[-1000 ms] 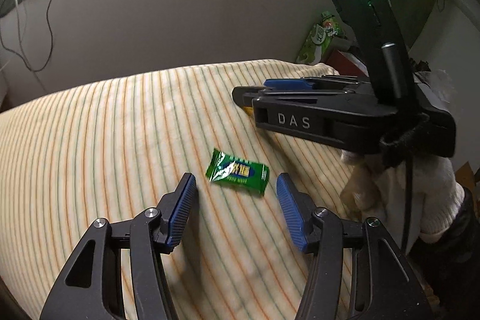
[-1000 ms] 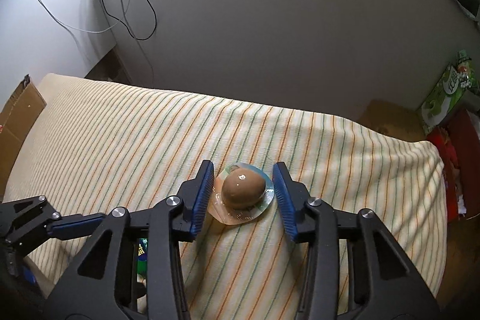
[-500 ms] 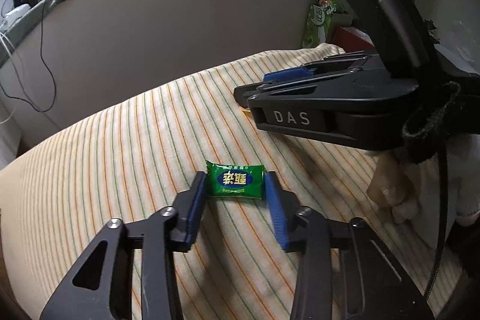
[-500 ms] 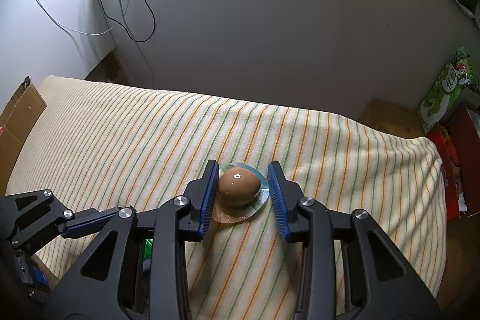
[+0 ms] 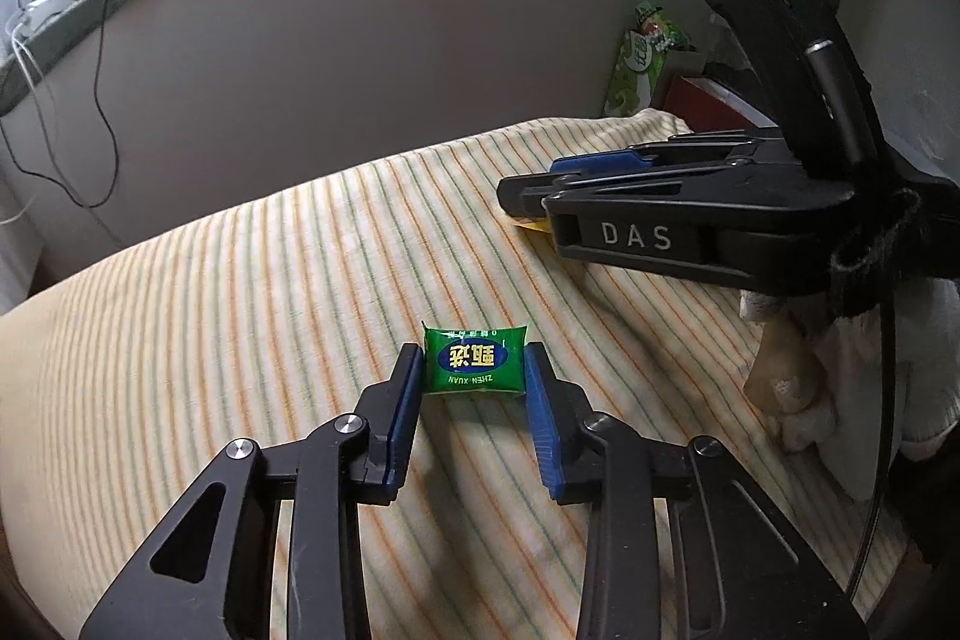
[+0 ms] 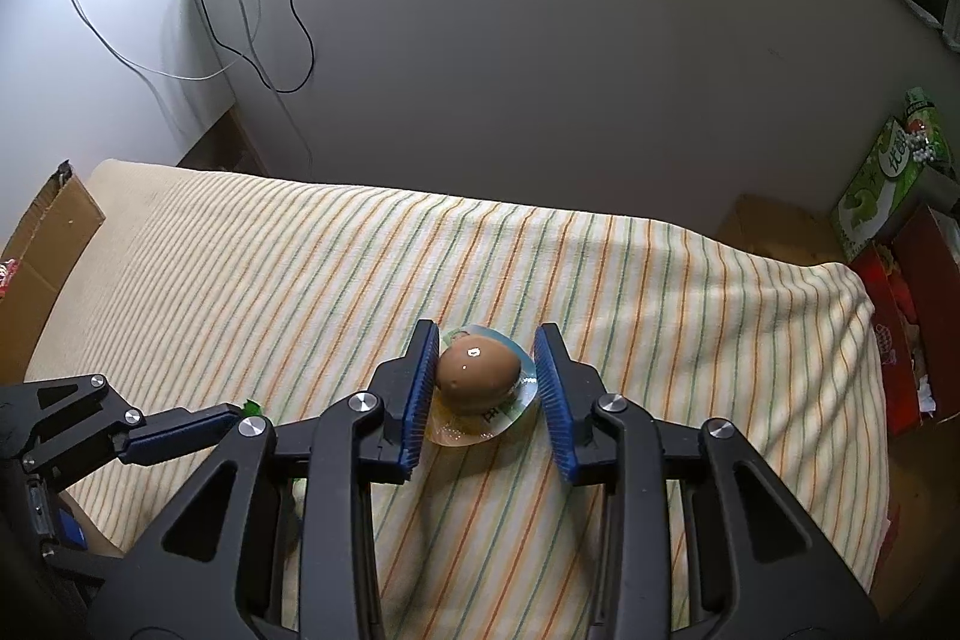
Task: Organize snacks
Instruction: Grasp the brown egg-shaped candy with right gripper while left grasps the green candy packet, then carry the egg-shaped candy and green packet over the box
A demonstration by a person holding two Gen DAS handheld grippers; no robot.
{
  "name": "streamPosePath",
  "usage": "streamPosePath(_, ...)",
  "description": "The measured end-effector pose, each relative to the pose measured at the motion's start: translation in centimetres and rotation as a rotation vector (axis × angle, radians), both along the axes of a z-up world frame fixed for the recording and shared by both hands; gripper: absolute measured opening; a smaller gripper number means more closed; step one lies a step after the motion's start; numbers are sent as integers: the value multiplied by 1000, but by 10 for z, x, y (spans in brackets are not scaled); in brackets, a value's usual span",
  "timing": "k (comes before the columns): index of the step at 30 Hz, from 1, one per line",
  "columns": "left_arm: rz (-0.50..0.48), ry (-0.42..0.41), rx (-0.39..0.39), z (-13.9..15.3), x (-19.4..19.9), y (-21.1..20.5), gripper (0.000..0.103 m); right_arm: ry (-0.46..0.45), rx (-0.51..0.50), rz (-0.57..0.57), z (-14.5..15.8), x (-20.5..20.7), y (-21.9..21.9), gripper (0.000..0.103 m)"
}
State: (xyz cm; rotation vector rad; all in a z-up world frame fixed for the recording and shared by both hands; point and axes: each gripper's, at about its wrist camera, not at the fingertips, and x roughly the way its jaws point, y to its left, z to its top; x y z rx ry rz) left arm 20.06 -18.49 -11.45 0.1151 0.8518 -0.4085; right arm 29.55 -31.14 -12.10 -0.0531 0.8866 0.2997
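**Two snacks pinched, one in each gripper**

Striped cloth in cream, orange and green covers the desk, with a curved grey panel rising behind its far edge and a green carton and red boxes off to the far right.

Two snacks are in play, one per tool. The left gripper has just been closing its jaws, and the green sachet now sits squarely between them, its long axis running left to right from pad to pad, both short ends touching the blue pads. It looks lifted a little off the cloth, though that is hard to be sure of. The right gripper has its jaws drawn in around the packaged brown egg: the left pad presses the egg, the right pad meets the edge of its clear round packet. The egg's long axis also lies across the jaws.

Each snack lies directly ahead of its own jaws, centred, so neither hand needs to shift sideways; the next move is probably a lift and carry. Where the snacks should go is not shown. The egg's rounded, glossy wrapping could slip if the squeeze is light.
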Motion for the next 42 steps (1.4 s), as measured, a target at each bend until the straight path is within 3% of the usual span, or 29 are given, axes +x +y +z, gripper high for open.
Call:
streamPosePath(19,96,-82,-35,34,-49,57,32,-54,32,66,32,-62,35,34)
streamPosePath(30,187,-149,-66,58,-80,105,32,-85,37,152,58,-78,98,34)
streamPosePath(42,337,-205,-83,75,-108,190,32,-131,46,288,82,-90,193,34)
